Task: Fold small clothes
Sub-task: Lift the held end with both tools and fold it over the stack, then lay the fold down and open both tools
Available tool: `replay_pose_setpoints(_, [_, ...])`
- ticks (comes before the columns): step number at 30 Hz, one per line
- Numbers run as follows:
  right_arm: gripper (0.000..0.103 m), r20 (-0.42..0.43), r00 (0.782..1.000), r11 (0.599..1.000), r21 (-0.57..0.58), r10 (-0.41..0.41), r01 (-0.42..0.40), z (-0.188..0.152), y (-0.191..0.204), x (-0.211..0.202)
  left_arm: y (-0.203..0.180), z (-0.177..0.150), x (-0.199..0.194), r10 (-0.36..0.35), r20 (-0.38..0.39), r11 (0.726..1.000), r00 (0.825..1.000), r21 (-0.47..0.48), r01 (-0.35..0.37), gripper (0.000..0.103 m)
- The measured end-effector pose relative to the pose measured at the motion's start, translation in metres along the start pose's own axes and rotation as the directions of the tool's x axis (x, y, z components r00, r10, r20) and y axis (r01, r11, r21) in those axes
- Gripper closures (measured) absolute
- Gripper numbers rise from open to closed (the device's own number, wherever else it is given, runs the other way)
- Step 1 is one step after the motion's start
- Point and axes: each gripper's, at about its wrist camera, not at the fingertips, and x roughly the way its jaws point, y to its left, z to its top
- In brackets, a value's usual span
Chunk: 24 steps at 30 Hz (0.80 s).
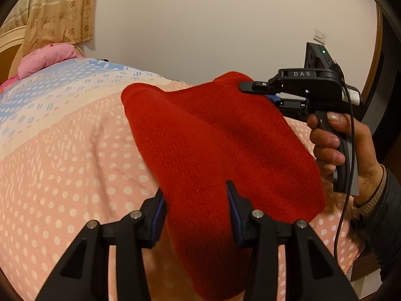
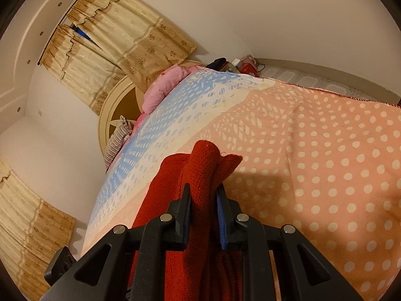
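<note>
Nearest in the left wrist view, the left tool (image 1: 196, 215) stands partly open with a fold of the red knit garment (image 1: 220, 145) running between its two fingers; the cloth fills the gap from one blue pad to the other, though a firm pinch cannot be told. In the right wrist view the right tool (image 2: 203, 208) is nearly closed, its pads clamped on a bunched, rolled edge of the same garment (image 2: 200, 175), which sticks up past the fingertips and hangs down below them. The garment is lifted above the bed (image 1: 62, 163), stretched between the two tools over the pink dotted bedspread near the bed's near edge, its far corner pinched by the right tool (image 1: 244, 86) (seen from the side here, with the person's hand (image 1: 333, 145) wrapped round its grip and a dark sleeve at the wrist). Farther up the bed the cover turns cream and then blue, and a pink pillow (image 1: 45, 59) lies at the head end against a rounded headboard (image 2: 117, 105). Beyond that hang patterned beige curtains (image 2: 130, 42) on a pale wall.
</note>
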Motion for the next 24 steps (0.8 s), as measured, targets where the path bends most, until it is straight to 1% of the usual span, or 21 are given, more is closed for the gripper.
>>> replay_pose_setpoints(4, [0.085,-0.013,1.0,1.0,0.015,-0.009,0.01,0.001,-0.008,0.004,0.0,-0.004,-0.003,0.006,0.006,1.0,1.0,-0.01,-0.006,0.051])
replay_pose_setpoints(6, [0.085,-0.017,1.0,1.0,0.025,-0.013,0.014,0.001,-0.014,0.006,0.0,-0.007,-0.005,0.013,0.008,1.0,1.0,-0.016,-0.013,0.046])
replay_pose_setpoints(10, [0.085,-0.026,0.999,0.999,0.042,-0.026,0.027,-0.002,-0.024,0.009,-0.003,-0.01,-0.007,0.04,0.021,0.999,0.999,-0.023,-0.04,0.039])
replay_pose_setpoints(12, [0.085,-0.028,0.999,0.998,0.054,-0.026,0.027,-0.003,-0.029,0.009,-0.006,-0.011,-0.008,0.059,0.022,0.998,0.998,-0.019,-0.059,0.03])
replay_pose_setpoints(14, [0.085,-0.029,0.999,0.997,0.064,-0.031,0.033,-0.006,-0.034,0.009,-0.007,-0.012,-0.008,0.07,0.022,0.997,0.997,-0.019,-0.07,0.026])
replay_pose_setpoints(17, [0.085,-0.035,0.998,0.997,0.068,-0.043,0.046,-0.009,-0.039,0.01,-0.004,-0.015,-0.008,0.081,0.015,0.996,0.997,-0.036,-0.081,0.015])
replay_pose_setpoints(20, [0.085,-0.047,0.997,0.995,0.072,-0.064,0.068,-0.013,-0.042,0.012,-0.003,-0.016,-0.006,0.084,0.011,0.996,0.996,-0.044,-0.083,0.012])
replay_pose_setpoints(23, [0.085,-0.048,0.995,0.994,0.057,-0.088,0.09,-0.016,-0.041,0.011,-0.003,-0.018,-0.006,0.096,0.004,0.994,0.995,-0.051,-0.095,0.006])
replay_pose_setpoints(24, [0.085,-0.048,0.994,0.994,0.052,-0.096,0.098,-0.016,-0.04,0.011,-0.002,-0.018,-0.005,0.094,0.003,0.994,0.996,-0.052,-0.094,0.006])
